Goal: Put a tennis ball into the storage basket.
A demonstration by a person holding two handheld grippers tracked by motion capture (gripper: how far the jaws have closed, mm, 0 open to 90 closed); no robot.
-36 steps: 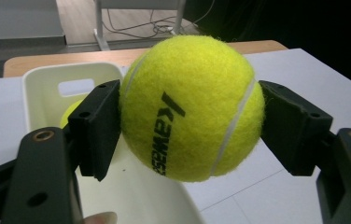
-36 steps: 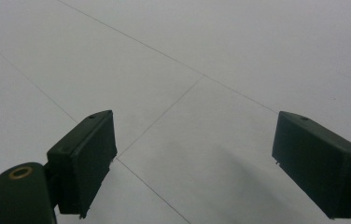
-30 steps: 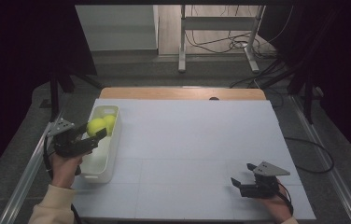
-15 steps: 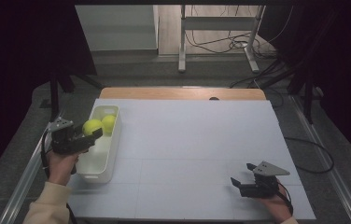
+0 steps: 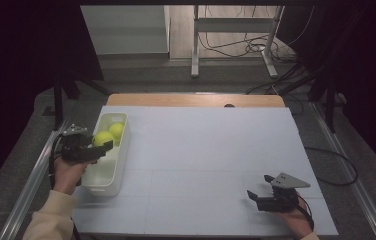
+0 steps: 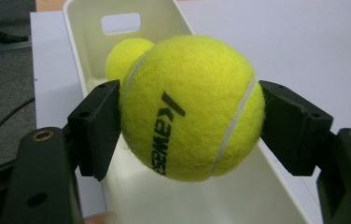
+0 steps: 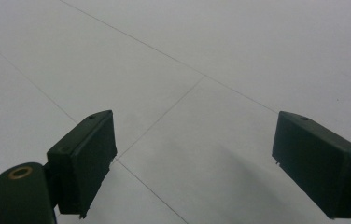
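left gripper [image 5: 107,145]: jaws clamped on tennis ball [image 6: 190,107] over bin [image 5: 107,184] | right gripper [image 5: 257,196]: jaws apart

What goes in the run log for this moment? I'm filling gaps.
left hand-held gripper: shut on tennis ball, over bin | second ball: in bin | right hand-held gripper: open, empty

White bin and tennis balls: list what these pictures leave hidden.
- Second tennis ball: mostly hidden behind the held tennis ball, left gripper view.
- White bin floor: covered by the left hand-held gripper, high view.
- Held ball's print: curves out of sight underneath.
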